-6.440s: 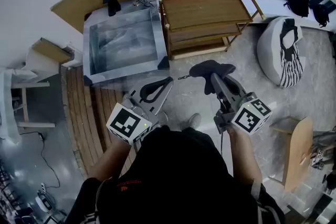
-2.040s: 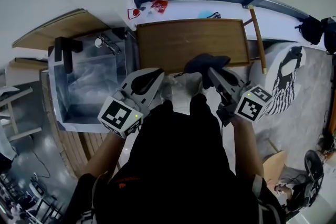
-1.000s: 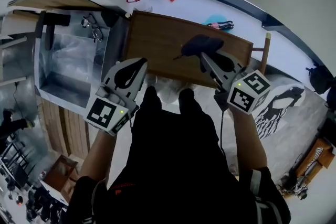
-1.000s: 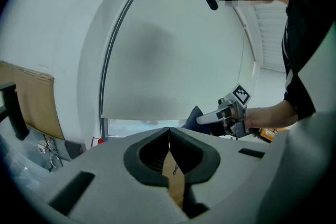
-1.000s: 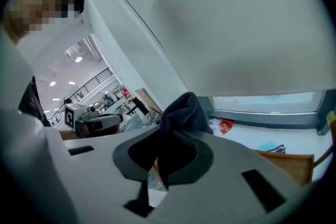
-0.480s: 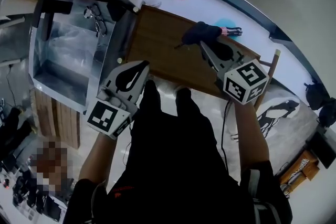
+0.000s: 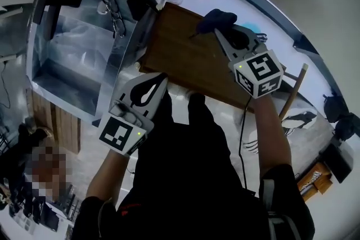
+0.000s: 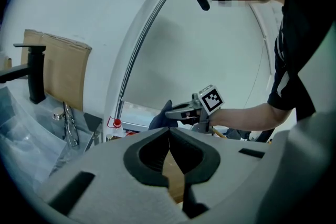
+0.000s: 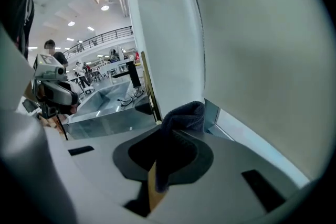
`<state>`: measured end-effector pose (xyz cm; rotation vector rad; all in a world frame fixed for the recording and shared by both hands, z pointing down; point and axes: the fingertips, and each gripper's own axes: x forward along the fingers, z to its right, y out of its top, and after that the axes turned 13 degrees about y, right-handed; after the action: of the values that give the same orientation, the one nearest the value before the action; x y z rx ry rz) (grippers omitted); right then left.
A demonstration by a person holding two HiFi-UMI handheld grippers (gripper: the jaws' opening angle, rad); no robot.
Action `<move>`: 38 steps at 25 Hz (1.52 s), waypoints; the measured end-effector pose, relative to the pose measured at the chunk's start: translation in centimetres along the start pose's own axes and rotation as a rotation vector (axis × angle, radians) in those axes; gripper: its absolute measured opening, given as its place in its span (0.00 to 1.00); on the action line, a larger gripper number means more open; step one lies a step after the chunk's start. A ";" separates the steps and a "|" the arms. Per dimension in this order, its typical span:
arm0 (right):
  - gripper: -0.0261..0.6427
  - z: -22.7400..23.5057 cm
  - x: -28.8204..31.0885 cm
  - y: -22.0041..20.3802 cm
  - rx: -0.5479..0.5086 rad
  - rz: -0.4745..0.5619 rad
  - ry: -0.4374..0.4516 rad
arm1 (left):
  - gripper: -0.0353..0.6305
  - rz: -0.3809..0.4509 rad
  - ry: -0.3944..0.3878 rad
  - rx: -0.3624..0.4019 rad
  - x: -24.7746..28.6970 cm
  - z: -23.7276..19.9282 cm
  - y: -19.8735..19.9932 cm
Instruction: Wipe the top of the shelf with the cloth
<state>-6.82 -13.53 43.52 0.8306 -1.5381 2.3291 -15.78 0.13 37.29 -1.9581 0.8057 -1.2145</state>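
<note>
- The wooden shelf top (image 7: 185, 62) lies at 12 o'clock from me, a bare flat board. I judge the wiping has not yet begun.
- A metal basin (image 7: 67, 59) stands just beside the shelf at 10 o'clock.
- My right gripper (image 7: 219, 31) reaches out to 1 o'clock, over the far edge of the board. In the right gripper view its jaws (image 9: 168, 136) are pinching a fold of the cloth, which bunches up past the tips.
- My left gripper (image 7: 163, 77) hangs at 11 o'clock, near the board's near edge. In the left gripper view its jaws (image 8: 169, 134) are pressed together at the tips with nothing between them; only wood shows through the gap behind.
- The dark cloth (image 7: 216, 18) sits at the tip of my right gripper, at the shelf's far edge. I cannot tell whether it touches the wood.
- It looks soft, light and limp, like towelling (image 9: 181, 115). I judge it will drape and drag rather than slide stiffly. A deep pinch on a thick fold should keep it from slipping out.
</note>
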 end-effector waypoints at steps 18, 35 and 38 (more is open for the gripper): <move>0.08 1.8 14.0 -0.1 -0.439 -0.312 -0.083 | 0.08 -0.023 0.026 -0.071 -0.5 -6.3 -2.1; 0.08 3.4 18.2 -8.1 -0.266 -0.379 -0.061 | 0.08 -0.071 0.009 -0.058 -0.2 -5.2 -4.0; 0.08 3.4 17.9 -8.6 -0.255 -0.380 -0.064 | 0.08 -0.075 0.002 -0.050 -0.1 -4.7 -4.1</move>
<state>-16.06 -15.01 61.33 1.0338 -1.5049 1.8140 -19.48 1.51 42.11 -2.0434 0.7768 -1.2511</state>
